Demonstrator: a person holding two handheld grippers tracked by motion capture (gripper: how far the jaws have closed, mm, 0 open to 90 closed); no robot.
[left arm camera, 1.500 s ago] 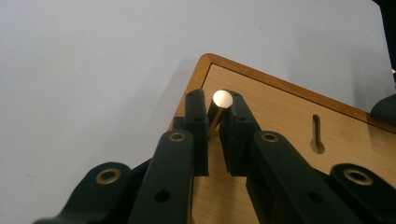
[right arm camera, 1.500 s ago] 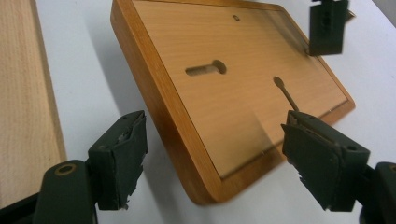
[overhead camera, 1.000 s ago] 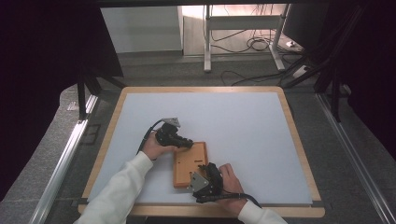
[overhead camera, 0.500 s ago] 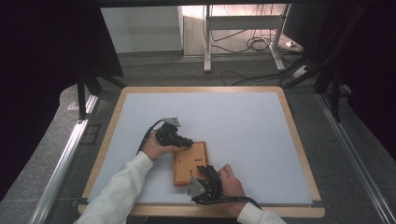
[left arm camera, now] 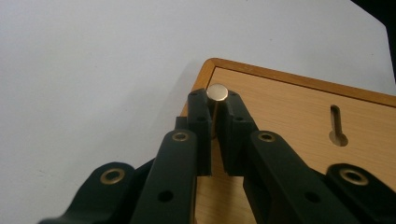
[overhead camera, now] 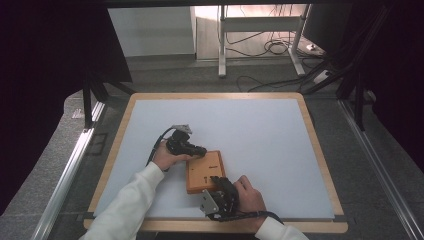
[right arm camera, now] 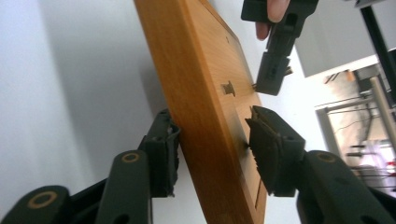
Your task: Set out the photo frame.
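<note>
A flat wooden board (overhead camera: 205, 170) with a keyhole slot lies on the white table top (overhead camera: 270, 135). A small metal pin (left arm camera: 217, 92) stands at the board's (left arm camera: 299, 116) far left corner, and my left gripper (overhead camera: 201, 150) is shut on it, its two tips (left arm camera: 217, 103) pinching just under the round head. My right gripper (overhead camera: 219, 182) is at the board's near edge and its jaws have just been closing. The board (right arm camera: 201, 93) fills the space between them: one pad (right arm camera: 163, 149) lies against its side edge, the other pad (right arm camera: 268, 149) meets its top face. The left gripper (right arm camera: 270, 84) shows beyond.
A light wooden rim (overhead camera: 320, 150) frames the table top. White surface lies open to the right of and behind the board. A metal rail (overhead camera: 75, 160) runs along the left side. Cables (overhead camera: 270, 47) and a stand's legs are on the floor beyond the table.
The right gripper's jaws have come together around the board's near edge, and the hand shifted slightly. The left gripper and the board have stayed where they were.
</note>
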